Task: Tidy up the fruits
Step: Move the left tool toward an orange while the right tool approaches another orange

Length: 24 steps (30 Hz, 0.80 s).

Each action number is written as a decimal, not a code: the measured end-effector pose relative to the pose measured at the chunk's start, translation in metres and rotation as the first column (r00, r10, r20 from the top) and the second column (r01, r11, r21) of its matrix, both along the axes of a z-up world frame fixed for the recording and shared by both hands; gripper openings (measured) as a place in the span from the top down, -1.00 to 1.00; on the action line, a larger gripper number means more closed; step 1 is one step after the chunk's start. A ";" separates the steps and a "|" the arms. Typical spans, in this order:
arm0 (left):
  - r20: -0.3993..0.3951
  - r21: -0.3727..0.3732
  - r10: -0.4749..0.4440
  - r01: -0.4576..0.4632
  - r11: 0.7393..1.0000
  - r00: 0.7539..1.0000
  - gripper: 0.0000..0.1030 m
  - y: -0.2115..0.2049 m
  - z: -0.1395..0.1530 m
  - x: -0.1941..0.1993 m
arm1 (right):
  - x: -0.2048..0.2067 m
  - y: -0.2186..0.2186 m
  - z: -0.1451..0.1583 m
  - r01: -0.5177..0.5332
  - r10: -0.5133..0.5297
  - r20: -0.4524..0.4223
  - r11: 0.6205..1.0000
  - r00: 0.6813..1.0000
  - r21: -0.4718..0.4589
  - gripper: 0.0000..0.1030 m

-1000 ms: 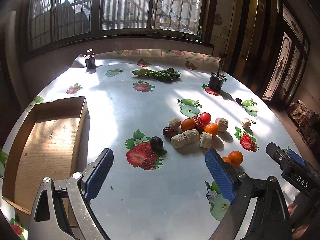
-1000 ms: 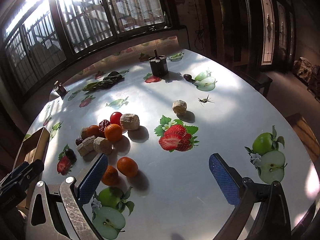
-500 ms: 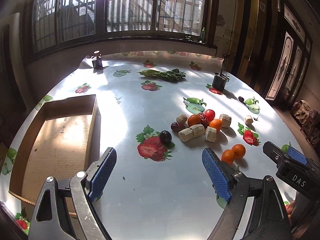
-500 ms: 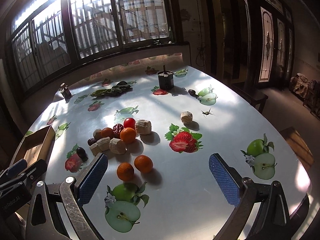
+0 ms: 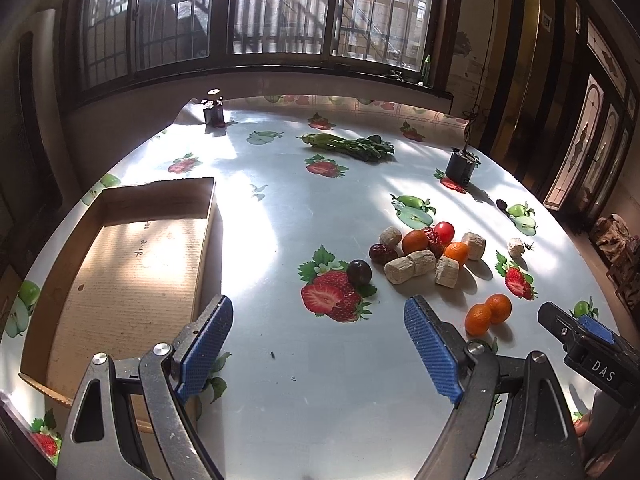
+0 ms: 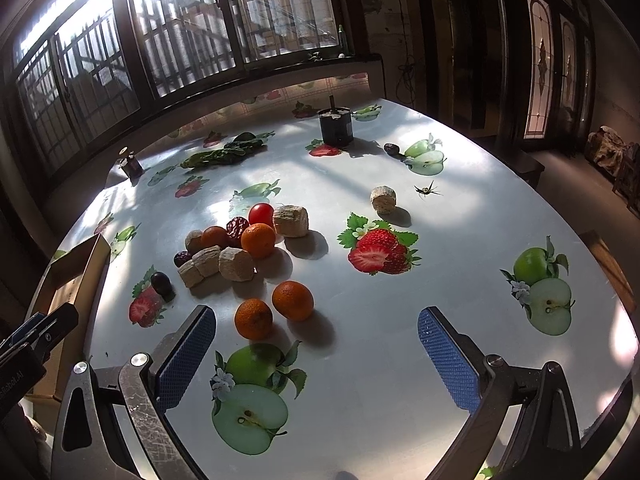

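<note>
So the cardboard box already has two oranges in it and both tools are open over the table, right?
Not quite. The cardboard box holds nothing; the left wrist view shows its bare floor. The two oranges lie on the table, in front of the right tool. Both tools are open, the left tool included.

left tool (image 5: pixel 318 344) – jaws wide, nothing between | right tool (image 6: pixel 316 350) – jaws wide, empty

White letters "DAS" stand on the black body of the blue-tipped right gripper (image 5: pixel 596 364) at the lower right of the left wrist view. In the right wrist view, pale letters ending in "Robot.AI" run along the black body of the left gripper (image 6: pixel 16 380) at the lower left edge, their beginning cut off. Faint dark handwriting marks the floor of the shallow brown cardboard box (image 5: pixel 132 264) at the left of the left wrist view, too small to read.
</note>
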State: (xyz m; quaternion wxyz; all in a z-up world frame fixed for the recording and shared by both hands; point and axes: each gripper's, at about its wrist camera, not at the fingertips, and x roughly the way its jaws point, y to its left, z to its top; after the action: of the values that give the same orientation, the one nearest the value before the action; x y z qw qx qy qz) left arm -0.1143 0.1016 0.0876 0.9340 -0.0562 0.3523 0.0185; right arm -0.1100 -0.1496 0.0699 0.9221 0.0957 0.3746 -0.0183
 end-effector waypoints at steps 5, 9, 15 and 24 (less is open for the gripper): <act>-0.001 -0.008 0.051 -0.051 0.999 0.999 -0.69 0.024 0.003 0.005 | 0.003 -0.019 -0.001 0.021 -0.022 -0.026 1.000 0.999 -0.013 -0.98; -0.018 -0.027 0.059 -0.060 0.998 0.998 -0.69 0.034 0.000 0.011 | 0.008 -0.018 -0.005 -0.024 0.023 -0.058 1.000 0.998 -0.010 -0.98; -0.051 -0.043 0.001 -0.003 0.999 0.999 -0.69 0.024 -0.008 0.017 | 0.021 -0.002 -0.011 -0.145 0.146 -0.095 0.989 0.985 0.013 -0.78; -0.072 -0.038 -0.155 0.153 0.988 0.985 -0.69 -0.022 -0.017 0.021 | 0.063 -0.003 -0.018 -0.203 0.218 -0.160 0.974 0.963 0.104 -0.28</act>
State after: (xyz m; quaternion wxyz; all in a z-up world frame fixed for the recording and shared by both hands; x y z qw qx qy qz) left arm -0.0933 0.0793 0.0705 0.9178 -0.0433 0.3906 -0.0573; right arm -0.0469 -0.1527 0.0517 0.8784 0.0932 0.4604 0.0880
